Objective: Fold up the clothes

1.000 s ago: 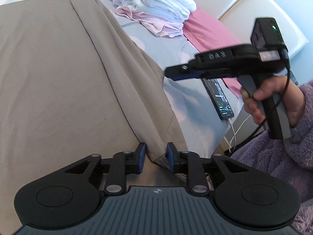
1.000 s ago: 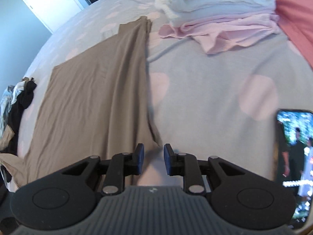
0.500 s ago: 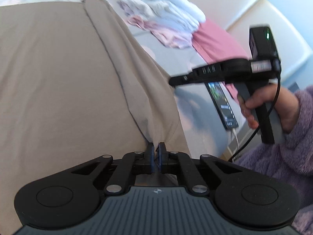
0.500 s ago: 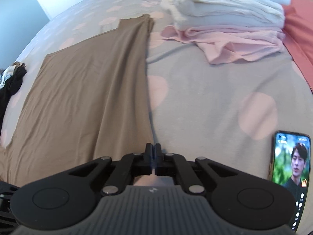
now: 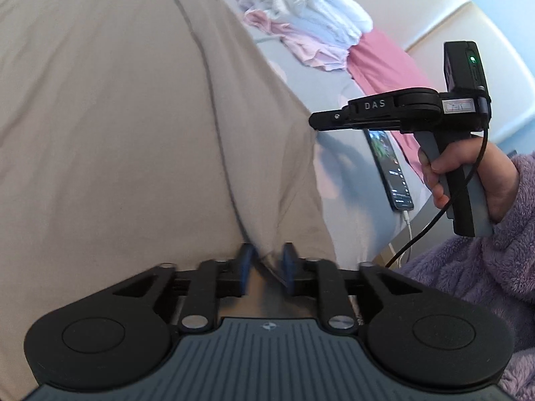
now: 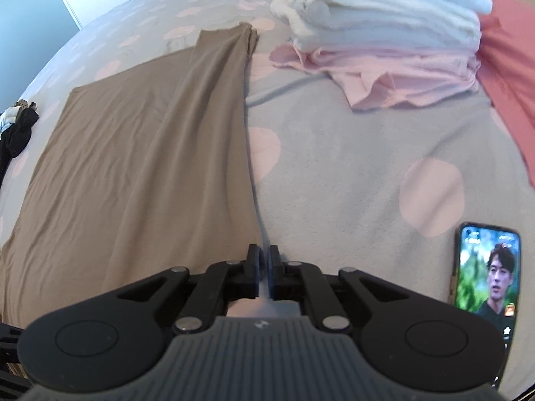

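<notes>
A tan garment [image 5: 117, 117] lies spread flat on the bed, its right side folded in along a long crease. My left gripper [image 5: 267, 262] sits at its near hem. The jaws are opening, and a raised ridge of the cloth stands between the blue pads without being pressed. My right gripper [image 6: 264, 267] hovers at the garment's [image 6: 140, 167] near right edge, its jaws opening to a narrow slit with no cloth in it. The left wrist view shows the right gripper [image 5: 312, 123] from the side, held above the bed by a hand [image 5: 444, 173].
A stack of folded white and pink clothes [image 6: 384, 23] sits at the far right, against a pink pillow [image 6: 508, 77]. A lit phone [image 6: 485, 267] on a white cable lies near right. Dark clothes [image 6: 16, 130] are heaped at the left edge. A purple fleece sleeve [image 5: 485, 284] is close right.
Both grippers closed half a second ago, the left one on the tan hem. Now the left jaws stand well apart again and the right jaws show a thin gap.
</notes>
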A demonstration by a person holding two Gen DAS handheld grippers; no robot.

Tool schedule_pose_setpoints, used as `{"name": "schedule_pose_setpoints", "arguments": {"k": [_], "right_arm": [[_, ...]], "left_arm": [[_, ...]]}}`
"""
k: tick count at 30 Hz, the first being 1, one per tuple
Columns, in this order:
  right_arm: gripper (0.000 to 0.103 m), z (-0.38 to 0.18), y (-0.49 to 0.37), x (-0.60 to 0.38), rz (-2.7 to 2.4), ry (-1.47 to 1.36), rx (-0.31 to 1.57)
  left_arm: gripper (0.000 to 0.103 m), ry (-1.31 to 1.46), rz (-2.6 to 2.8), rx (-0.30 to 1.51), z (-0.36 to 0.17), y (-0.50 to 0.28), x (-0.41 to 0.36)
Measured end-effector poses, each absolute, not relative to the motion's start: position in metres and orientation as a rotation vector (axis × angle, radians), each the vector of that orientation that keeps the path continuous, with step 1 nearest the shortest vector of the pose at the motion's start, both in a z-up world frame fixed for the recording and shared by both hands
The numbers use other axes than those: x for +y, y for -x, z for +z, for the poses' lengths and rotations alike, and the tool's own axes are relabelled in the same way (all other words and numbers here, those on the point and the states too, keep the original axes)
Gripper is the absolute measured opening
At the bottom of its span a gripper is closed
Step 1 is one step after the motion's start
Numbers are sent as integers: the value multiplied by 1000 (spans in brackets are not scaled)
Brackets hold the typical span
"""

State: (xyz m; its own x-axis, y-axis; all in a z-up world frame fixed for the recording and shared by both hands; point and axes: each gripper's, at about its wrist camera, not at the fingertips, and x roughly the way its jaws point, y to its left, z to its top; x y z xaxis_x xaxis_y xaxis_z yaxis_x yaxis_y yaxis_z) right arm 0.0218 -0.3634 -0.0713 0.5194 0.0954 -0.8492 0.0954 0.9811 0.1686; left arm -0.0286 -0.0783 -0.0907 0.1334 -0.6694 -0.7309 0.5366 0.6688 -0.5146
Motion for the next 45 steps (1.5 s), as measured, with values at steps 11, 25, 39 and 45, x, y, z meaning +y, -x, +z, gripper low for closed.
{"name": "schedule_pose_setpoints", "arguments": {"k": [11, 25, 39, 45], "right_arm": [[9, -54, 26, -306, 246, -100, 1034], [9, -86, 71, -258, 410, 17, 1180], [33, -48, 73, -219, 387, 28, 1042], [33, -41, 62, -187, 444, 59, 1034]], "left_arm": [[32, 117, -949, 1209, -90, 60, -88], [19, -21, -927, 1227, -91, 76, -89], [21, 64, -664, 1078, -29, 58, 11], [26, 39, -491, 1031, -3, 45, 72]]}}
